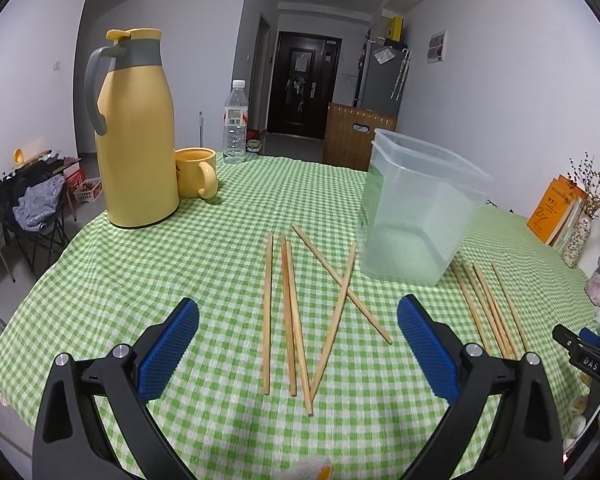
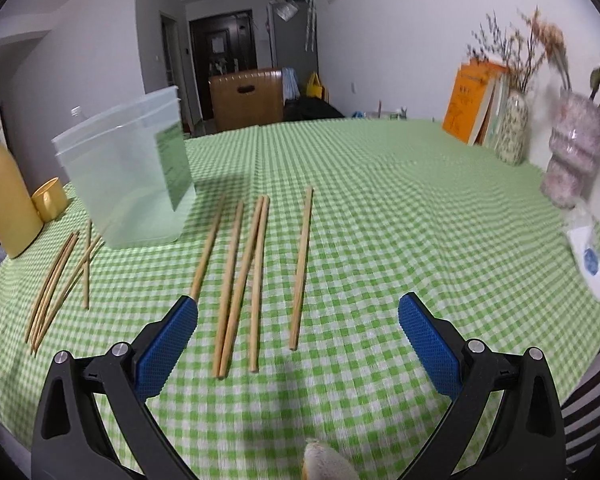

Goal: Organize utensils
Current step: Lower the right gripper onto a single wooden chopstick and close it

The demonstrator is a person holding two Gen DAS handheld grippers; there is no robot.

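Several wooden chopsticks (image 1: 289, 316) lie loose on the green checked tablecloth in front of my left gripper (image 1: 297, 350), which is open with nothing between its blue pads. A clear plastic container (image 1: 416, 208) stands upright behind them to the right, with another group of chopsticks (image 1: 488, 308) beside it. In the right wrist view, that second group of chopsticks (image 2: 243, 280) lies ahead of my open, empty right gripper (image 2: 297, 346), and the container (image 2: 127, 172) stands at the left. The first group of chopsticks (image 2: 59, 280) lies further left.
A yellow thermos jug (image 1: 135, 132), a yellow mug (image 1: 195, 172) and a water bottle (image 1: 235, 124) stand at the back left. Orange books (image 2: 472, 104) and vases of dried flowers (image 2: 572, 152) line the right edge. A white packet (image 2: 590, 260) lies near them.
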